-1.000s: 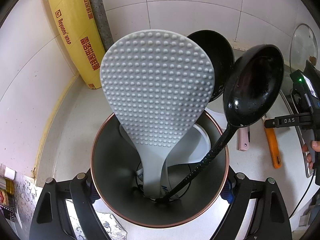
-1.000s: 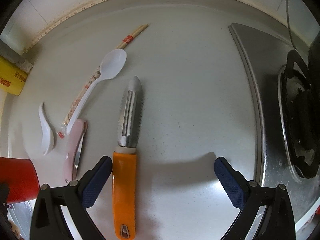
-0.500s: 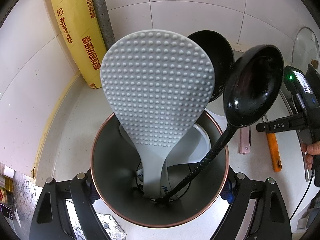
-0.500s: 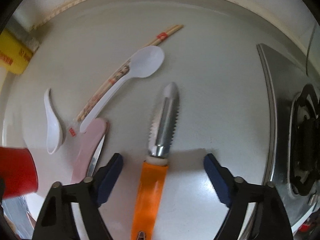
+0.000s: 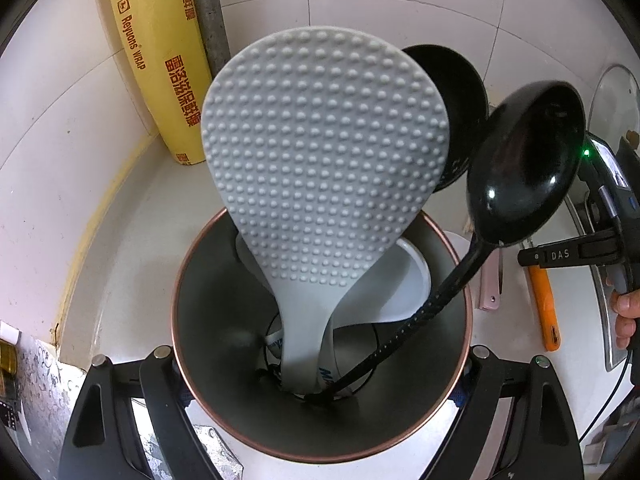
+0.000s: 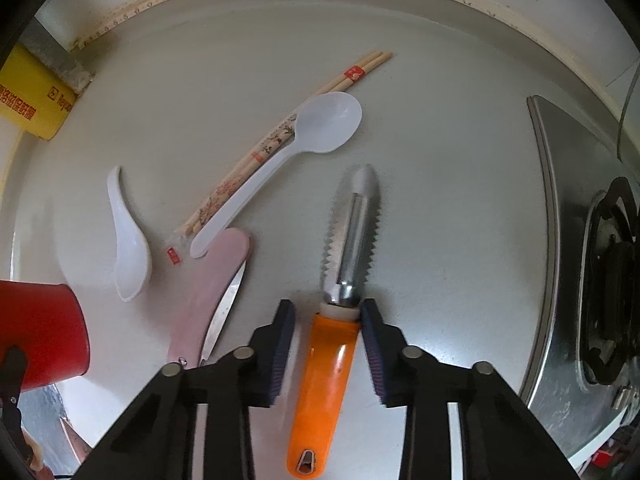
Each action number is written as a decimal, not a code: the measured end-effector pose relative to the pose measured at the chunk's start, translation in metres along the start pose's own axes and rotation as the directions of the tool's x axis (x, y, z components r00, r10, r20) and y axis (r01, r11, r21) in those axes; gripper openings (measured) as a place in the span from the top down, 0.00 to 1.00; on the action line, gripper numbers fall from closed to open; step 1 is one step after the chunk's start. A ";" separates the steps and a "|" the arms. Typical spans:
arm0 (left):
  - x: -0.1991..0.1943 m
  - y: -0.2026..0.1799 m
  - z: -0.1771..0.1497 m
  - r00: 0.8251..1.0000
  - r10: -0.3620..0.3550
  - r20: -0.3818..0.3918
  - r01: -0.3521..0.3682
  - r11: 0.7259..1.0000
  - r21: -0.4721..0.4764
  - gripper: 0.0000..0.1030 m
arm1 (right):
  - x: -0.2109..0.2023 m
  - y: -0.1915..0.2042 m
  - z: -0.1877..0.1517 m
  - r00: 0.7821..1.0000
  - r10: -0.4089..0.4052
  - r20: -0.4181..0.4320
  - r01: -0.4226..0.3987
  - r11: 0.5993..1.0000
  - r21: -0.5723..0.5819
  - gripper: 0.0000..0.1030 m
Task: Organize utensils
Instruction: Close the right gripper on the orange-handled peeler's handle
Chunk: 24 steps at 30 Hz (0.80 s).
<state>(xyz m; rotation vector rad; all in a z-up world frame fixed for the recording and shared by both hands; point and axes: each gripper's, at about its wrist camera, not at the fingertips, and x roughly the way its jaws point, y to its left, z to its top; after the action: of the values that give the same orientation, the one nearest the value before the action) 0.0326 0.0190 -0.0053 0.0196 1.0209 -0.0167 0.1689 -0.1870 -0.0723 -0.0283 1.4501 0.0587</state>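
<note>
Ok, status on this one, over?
Left gripper clamped on utensil holder. Right gripper just closing, orange peeler handle between fingers, not yet pinched. Pink knife close beside.

Bare counter (image 6: 452,184) lies open right of the peeler (image 6: 340,280); left, a pink-handled knife (image 6: 212,292) crowds close.

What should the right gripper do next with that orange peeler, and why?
Probably finish closing. The right gripper straddles the orange peeler's handle and its jaws have just been closing, but a gap remains on the left side. The left gripper already grips the utensil holder.
</note>
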 end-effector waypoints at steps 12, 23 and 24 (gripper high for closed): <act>-0.014 -0.005 0.008 0.998 0.003 0.062 -0.004 1.000 0.023 0.13 | -0.004 0.000 -0.006 1.000 0.007 0.006 -0.008 1.000 0.023 0.75; -0.022 -0.001 0.009 0.998 -0.001 0.060 0.000 1.000 0.017 0.13 | -0.018 -0.013 -0.014 0.997 0.075 0.033 -0.077 0.995 0.070 0.75; -0.022 0.000 0.008 0.998 -0.002 0.060 0.001 1.000 0.017 0.13 | -0.019 -0.013 -0.017 0.995 0.087 0.041 -0.090 0.994 0.069 0.75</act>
<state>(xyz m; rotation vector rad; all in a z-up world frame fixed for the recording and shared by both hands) 0.0282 0.0188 0.0174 0.0335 0.9604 -0.0266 0.1507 -0.2012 -0.0552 0.0942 1.4138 0.0800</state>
